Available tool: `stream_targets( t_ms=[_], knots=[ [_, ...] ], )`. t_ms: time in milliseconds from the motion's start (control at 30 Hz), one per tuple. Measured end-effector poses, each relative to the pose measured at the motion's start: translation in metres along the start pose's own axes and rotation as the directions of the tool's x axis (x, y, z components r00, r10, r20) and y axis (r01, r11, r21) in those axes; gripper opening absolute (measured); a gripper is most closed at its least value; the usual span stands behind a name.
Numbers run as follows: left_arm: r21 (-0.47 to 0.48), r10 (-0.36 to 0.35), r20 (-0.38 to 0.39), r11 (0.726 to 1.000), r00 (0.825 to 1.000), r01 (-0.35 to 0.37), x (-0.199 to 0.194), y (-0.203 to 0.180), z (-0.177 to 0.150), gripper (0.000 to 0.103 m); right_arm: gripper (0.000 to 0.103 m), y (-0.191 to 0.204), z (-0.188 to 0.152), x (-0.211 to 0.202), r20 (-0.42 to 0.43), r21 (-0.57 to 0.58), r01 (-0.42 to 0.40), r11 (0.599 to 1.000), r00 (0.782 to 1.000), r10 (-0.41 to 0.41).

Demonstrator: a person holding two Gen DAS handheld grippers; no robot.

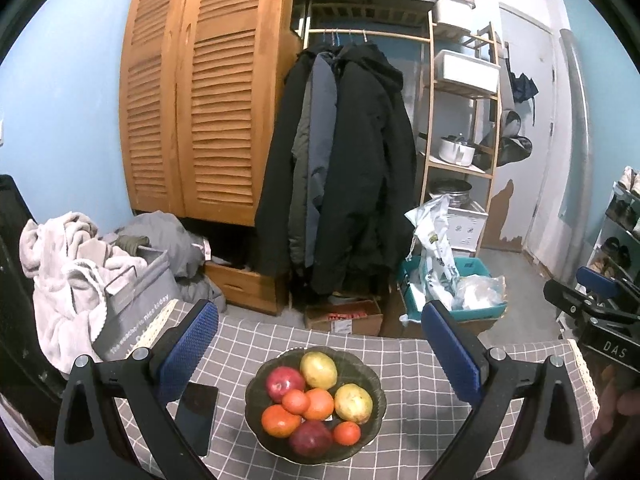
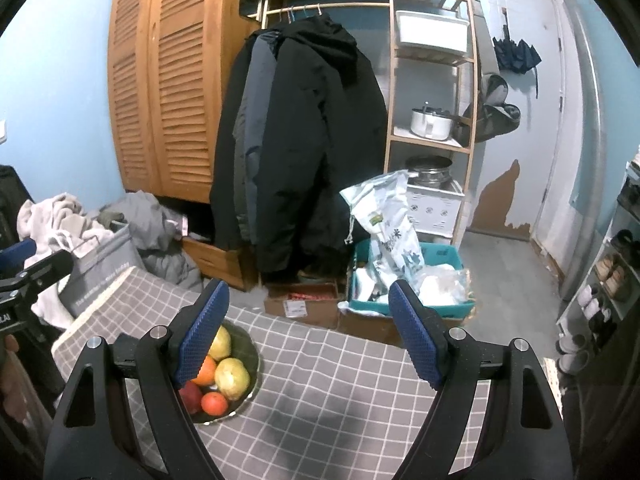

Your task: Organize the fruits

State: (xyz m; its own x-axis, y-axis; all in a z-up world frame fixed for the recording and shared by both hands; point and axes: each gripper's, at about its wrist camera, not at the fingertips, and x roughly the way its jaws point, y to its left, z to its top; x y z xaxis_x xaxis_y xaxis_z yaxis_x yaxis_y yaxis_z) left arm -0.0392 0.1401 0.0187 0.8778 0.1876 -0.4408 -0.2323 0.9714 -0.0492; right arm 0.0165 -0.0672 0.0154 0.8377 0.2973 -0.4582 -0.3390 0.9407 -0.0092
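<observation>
Two spread claws [image 1: 320, 344] [image 2: 308, 332] above bowl [image 1: 372, 432]

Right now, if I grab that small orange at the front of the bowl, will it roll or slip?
The orange looks round and perches near the bowl rim, so it may roll. Its skin seems matte; the ribbed fingers should probably grip it.

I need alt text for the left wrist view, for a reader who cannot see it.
A dark bowl of red, orange and yellow fruits sits on a grey checked tablecloth, framed by the open left gripper. A phone lies left of the bowl; coats hang behind.
</observation>
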Motion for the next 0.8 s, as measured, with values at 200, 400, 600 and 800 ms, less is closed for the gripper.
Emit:
stream_targets(
  t_ms=[200, 400, 600, 800],
  knots=[
    [0.013, -0.004, 0.023, 1.0, 1.0, 0.003, -0.0038, -0.0063, 0.0022, 0.102, 0.081, -0.0072, -0.0001, -0.0053, 0.008, 0.008, 0.008, 1.0, 1.0, -0.008],
    [0.018, -0.004, 0.019, 1.0, 1.0, 0.004, -0.0031, -0.0091, 0.0014, 0.102, 0.081, -0.0081, -0.0005, -0.0067, 0.009, 0.009, 0.008, 1.0, 1.0, -0.008],
    [0.019, -0.003, 0.02, 1.0, 1.0, 0.002, -0.0025, -0.0094, 0.0012, 0.102, 0.081, -0.0079, -0.0006, -0.0068, 0.008, 0.009, 0.008, 1.0, 1.0, -0.009],
    [0.019, -0.005, 0.018, 1.0, 1.0, 0.005, -0.0021, -0.0092, 0.0009, 0.102, 0.081, -0.0078, -0.0004, -0.0069, 0.009, 0.009, 0.009, 1.0, 1.0, -0.009]
  ],
)
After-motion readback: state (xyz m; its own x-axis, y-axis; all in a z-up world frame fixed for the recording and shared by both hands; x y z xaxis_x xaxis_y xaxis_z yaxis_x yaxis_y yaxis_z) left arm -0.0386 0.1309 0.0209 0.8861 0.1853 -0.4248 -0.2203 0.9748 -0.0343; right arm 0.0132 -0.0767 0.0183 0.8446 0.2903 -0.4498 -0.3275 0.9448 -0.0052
